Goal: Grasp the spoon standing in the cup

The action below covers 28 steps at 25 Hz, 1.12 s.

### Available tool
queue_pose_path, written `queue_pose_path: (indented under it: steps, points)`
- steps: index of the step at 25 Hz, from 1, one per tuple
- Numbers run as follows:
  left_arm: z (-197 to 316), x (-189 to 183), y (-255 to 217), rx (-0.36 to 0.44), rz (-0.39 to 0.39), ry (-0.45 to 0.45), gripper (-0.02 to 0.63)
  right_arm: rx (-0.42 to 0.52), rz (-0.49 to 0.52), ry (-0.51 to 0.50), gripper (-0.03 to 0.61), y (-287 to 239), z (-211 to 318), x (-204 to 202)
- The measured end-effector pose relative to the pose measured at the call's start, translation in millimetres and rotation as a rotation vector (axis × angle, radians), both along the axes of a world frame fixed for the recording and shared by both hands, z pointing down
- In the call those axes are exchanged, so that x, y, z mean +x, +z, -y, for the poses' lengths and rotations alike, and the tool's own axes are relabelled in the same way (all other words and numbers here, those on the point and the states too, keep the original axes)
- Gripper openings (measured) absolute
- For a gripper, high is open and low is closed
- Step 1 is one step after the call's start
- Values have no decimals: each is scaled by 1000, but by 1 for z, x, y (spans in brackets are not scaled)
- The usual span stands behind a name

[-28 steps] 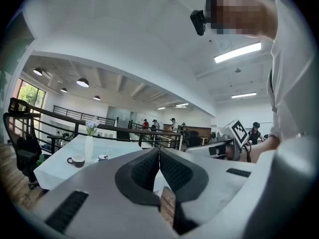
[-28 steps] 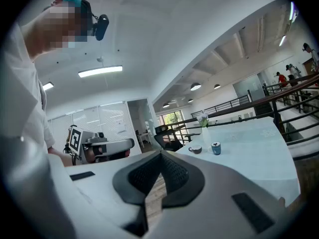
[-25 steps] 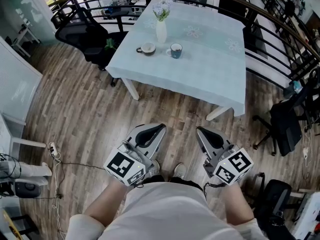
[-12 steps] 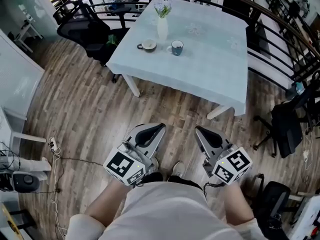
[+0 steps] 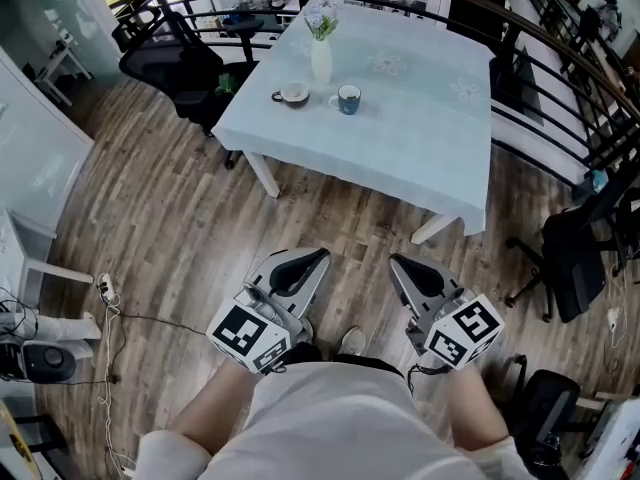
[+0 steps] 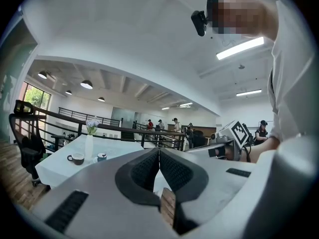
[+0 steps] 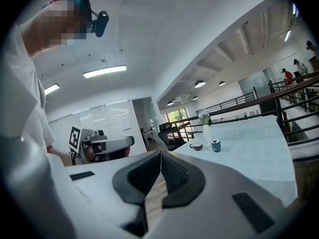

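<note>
A blue cup [image 5: 348, 99] and a brown cup on a saucer [image 5: 293, 95] stand on the far table [image 5: 420, 138], in front of a white vase of flowers [image 5: 321, 58]. No spoon can be made out at this distance. My left gripper [image 5: 323, 255] and right gripper [image 5: 395, 261] are held close to the person's body over the wooden floor, far short of the table. Both are shut with nothing between the pads. The left gripper view shows its own jaws [image 6: 159, 151] pressed together, with the two cups [image 6: 101, 157] small at the left. The right gripper [image 7: 160, 155] looks the same.
A black office chair [image 5: 170, 68] stands at the table's left and another [image 5: 570, 258] at the right. A dark railing [image 5: 560, 78] runs behind and beside the table. Cables and a power strip [image 5: 105, 298] lie on the floor at the left.
The head view has drifted slightly, so the table sits a little differently in the picture. Both grippers stay in the same place, shut.
</note>
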<state>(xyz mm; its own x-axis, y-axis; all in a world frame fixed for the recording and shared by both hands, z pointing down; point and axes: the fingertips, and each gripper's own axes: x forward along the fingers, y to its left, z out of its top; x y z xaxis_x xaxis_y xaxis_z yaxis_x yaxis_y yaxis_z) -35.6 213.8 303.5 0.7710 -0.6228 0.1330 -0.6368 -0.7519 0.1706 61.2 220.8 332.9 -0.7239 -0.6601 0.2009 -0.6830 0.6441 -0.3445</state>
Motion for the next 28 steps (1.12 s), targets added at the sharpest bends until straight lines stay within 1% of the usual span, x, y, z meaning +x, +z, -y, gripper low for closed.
queue_pose_path:
  steps: [8,16,22,28]
  points:
    - [-6,9,-1,8,7,-20,20,10,8,-5,21,-1,-2,15]
    - [14,15,5,13,6,-16,20,8,-9,-3,21,7,14,21]
    - [49,7,9,32,11,-19,20,-12,-14,18,21,19,43,24]
    - [107,-11,28,11,11,-25,20,-37,-13,42,21,38,100,16]
